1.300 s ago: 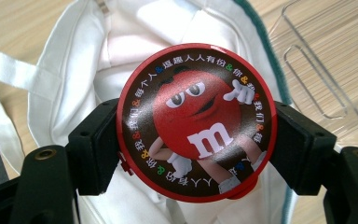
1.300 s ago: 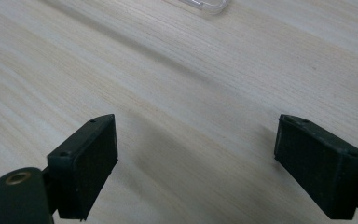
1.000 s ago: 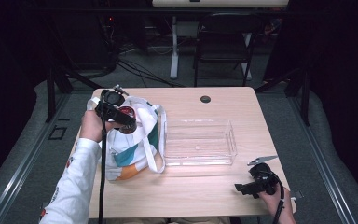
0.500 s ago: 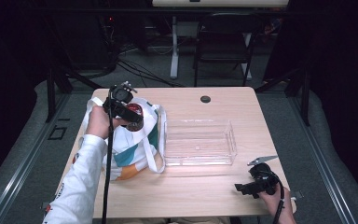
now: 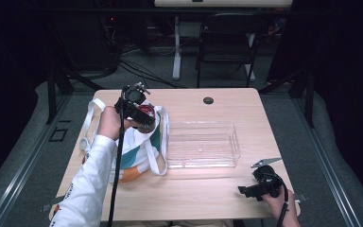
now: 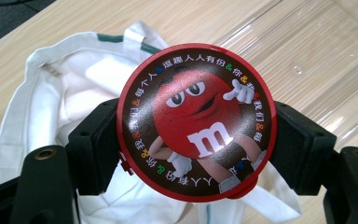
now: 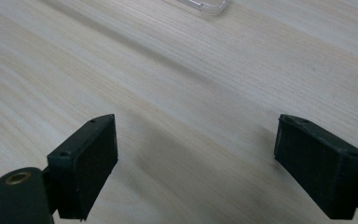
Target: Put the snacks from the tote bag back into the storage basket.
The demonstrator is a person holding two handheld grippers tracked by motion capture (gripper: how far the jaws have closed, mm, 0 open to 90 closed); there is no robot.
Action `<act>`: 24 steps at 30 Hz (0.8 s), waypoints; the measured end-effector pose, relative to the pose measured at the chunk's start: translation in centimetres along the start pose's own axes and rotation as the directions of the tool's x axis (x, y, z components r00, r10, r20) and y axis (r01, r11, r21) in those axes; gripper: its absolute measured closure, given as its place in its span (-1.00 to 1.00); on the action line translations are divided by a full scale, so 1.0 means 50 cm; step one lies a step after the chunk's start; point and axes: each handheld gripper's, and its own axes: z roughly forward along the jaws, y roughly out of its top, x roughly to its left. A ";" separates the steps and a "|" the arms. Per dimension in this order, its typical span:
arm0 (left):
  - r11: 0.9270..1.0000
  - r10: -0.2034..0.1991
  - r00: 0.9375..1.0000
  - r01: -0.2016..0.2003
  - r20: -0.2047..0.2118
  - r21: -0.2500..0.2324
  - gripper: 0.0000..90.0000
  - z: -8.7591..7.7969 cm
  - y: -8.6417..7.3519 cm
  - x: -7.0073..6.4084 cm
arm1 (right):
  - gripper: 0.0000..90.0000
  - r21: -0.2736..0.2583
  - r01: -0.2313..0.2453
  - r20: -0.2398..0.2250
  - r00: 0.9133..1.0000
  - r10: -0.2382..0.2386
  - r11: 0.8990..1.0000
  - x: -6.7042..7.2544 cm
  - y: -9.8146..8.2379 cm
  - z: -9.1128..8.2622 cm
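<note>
Right gripper (image 5: 246,190) sat down by the near right corner of the desk (image 5: 194,198), held low in the person's hand, jaws spread wide with nothing but bare wood between them in the right gripper view (image 7: 196,158). Pretty much parked, pointing left along the near edge.

Going a bit further in, the tray (image 5: 202,144), a clear plastic one, lay around the middle of the desk, slightly right of centre, and its near corner (image 7: 205,7) peeked into the top of the right gripper view.

Just left of the tray, touching it or close to it, was the bag (image 5: 139,151), a white cloth tote with teal and orange on it, slumped on the left half of the desk with its straps flopped out toward the left edge and the near side.

Left gripper (image 5: 142,118) hovered over the far end of the bag, clamped on the tin (image 6: 196,121), a round red one with a cartoon candy guy on the lid. Both pads pressed its sides, lid facing the camera, open bag (image 6: 65,93) below and the tray (image 6: 317,56) off beyond it. So the tin was up in the air, not resting on anything.

Way back near the far edge there was a small dark cap (image 5: 208,100) set in the desk.
</note>
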 end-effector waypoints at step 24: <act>0.998 0.066 0.994 -0.066 0.092 -0.006 -0.43 0.053 0.045 -0.078 | -0.71 -0.013 -0.009 -0.012 1.000 0.009 1.000 0.000 -0.001 0.000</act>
